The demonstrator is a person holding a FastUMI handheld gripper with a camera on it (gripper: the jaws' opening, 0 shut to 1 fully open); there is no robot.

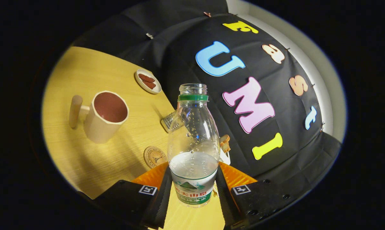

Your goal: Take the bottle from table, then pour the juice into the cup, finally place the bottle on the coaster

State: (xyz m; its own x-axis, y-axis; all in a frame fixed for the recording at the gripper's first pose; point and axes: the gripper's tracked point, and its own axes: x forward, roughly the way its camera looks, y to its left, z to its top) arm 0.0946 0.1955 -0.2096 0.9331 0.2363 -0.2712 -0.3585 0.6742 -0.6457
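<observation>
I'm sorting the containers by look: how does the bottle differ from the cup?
The bottle is clear plastic, the cup opaque cream. The bottle is narrow-necked and holds clear liquid low down; the cup is wide-mouthed with a side handle. The gripper jaws clamp the bottle; the cup stands free on the table. Both are uncapped.

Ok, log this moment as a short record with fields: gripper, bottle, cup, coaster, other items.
gripper: gripper shut on the clear plastic bottle, a finger on each side of its label
bottle: clear plastic bottle, uncapped, green neck ring, partly filled with clear liquid
cup: cream mug with a dark red interior, upright on the wooden table
coaster: round wooden coaster, bare, beside the bottle
other items: small white dish holding brown pieces
</observation>
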